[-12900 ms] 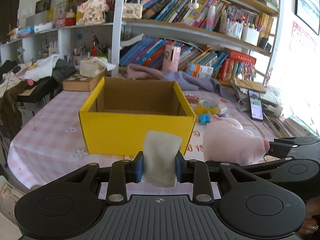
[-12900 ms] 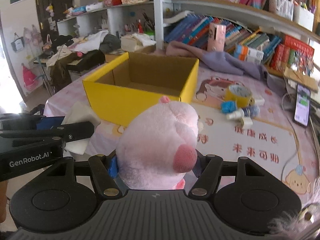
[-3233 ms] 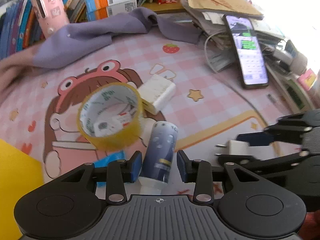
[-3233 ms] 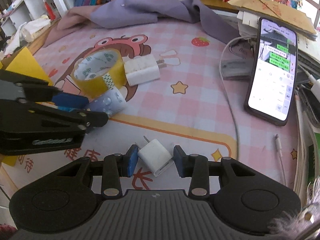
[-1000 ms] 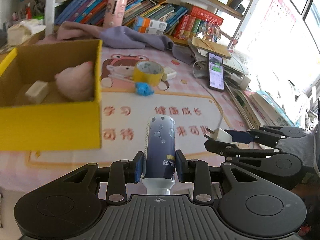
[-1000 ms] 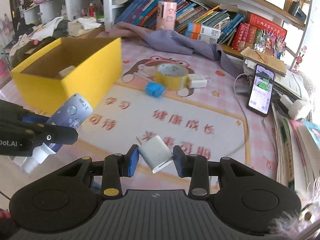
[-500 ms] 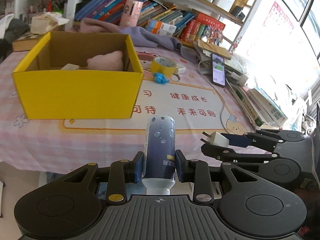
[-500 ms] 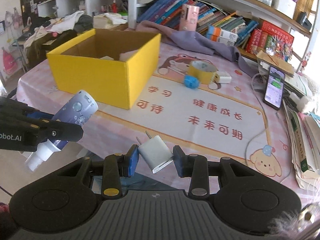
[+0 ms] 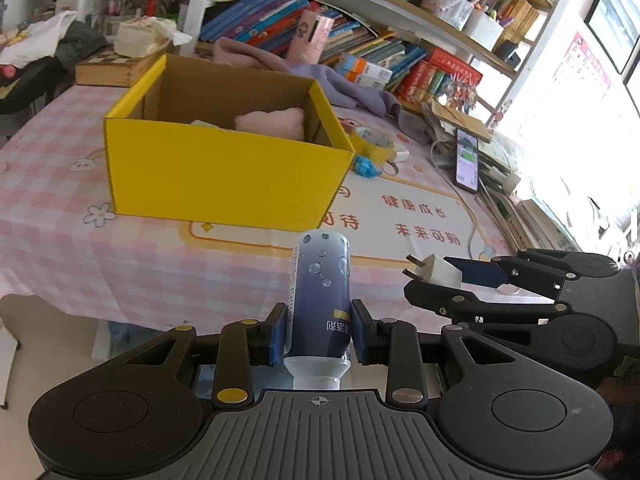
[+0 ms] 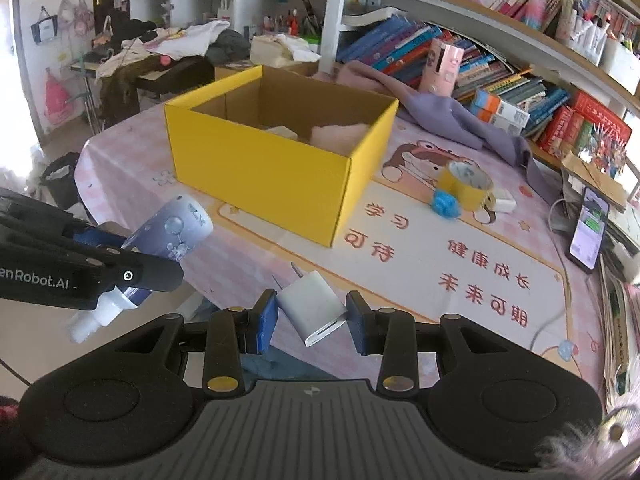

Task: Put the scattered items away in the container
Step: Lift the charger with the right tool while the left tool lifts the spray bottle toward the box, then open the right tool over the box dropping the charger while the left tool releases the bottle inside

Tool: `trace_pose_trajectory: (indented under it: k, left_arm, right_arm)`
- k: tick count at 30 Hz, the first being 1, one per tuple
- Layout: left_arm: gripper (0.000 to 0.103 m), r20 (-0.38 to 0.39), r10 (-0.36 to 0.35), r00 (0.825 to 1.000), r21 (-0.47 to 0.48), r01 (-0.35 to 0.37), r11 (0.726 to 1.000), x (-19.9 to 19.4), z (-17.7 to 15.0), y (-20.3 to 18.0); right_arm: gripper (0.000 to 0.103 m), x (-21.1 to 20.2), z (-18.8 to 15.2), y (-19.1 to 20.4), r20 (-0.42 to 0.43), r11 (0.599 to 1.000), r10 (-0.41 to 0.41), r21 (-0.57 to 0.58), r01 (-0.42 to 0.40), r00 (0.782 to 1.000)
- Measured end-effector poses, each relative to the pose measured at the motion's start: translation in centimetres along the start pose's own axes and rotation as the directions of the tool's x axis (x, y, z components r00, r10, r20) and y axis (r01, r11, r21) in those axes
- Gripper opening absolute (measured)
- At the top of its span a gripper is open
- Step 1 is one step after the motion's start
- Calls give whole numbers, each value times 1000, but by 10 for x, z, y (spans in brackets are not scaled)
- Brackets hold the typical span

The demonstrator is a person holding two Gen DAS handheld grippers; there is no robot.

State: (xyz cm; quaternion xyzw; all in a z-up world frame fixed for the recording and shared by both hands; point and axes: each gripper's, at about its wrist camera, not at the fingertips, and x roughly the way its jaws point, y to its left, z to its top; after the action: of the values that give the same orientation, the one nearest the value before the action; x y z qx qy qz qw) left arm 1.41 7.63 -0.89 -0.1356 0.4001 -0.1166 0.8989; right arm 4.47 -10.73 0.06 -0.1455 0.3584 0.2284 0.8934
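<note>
My left gripper (image 9: 319, 334) is shut on a blue bottle (image 9: 321, 292), white cap toward the camera; it also shows in the right wrist view (image 10: 168, 232). My right gripper (image 10: 312, 316) is shut on a white plug charger (image 10: 312, 307), also seen in the left wrist view (image 9: 436, 271). Both hang off the table's near edge, in front of the open yellow box (image 9: 224, 168) (image 10: 276, 172). Inside the box lie a pink plush (image 9: 272, 120) and a pale item (image 9: 204, 123).
A yellow tape roll (image 10: 464, 184), a blue clip (image 10: 445, 202) and a white block (image 10: 504, 202) lie right of the box. A phone (image 10: 588, 228) lies at the table's right side. Purple cloth (image 10: 448, 116) and bookshelves stand behind.
Both grippers have moved closer to the table and box, which now looks larger. The bottle and charger stay held.
</note>
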Motion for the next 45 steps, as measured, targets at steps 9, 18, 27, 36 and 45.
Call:
trace_pose_trajectory:
  k: [9, 18, 27, 36, 45]
  left_arm:
    - [31, 1, 15, 1000, -5, -15, 1000, -4, -1, 11]
    - [31, 1, 47, 999, -20, -47, 999, -9, 1, 21]
    - [31, 2, 61, 998, -56, -61, 997, -6, 5, 33]
    - [31, 83, 73, 994, 7, -73, 997, 3, 42, 30]
    - [31, 171, 70, 983, 111, -90, 990, 20, 109, 25]
  right_arm:
    - [35, 6, 3, 11, -9, 999, 31, 8, -31, 999]
    - [35, 11, 13, 22, -4, 998, 68, -18, -68, 998]
    - [35, 19, 25, 29, 4, 993, 103, -57, -102, 995]
    - [35, 30, 49, 10, 113, 994, 106, -46, -101, 988]
    - [35, 50, 99, -22, 254, 996, 87, -18, -85, 963]
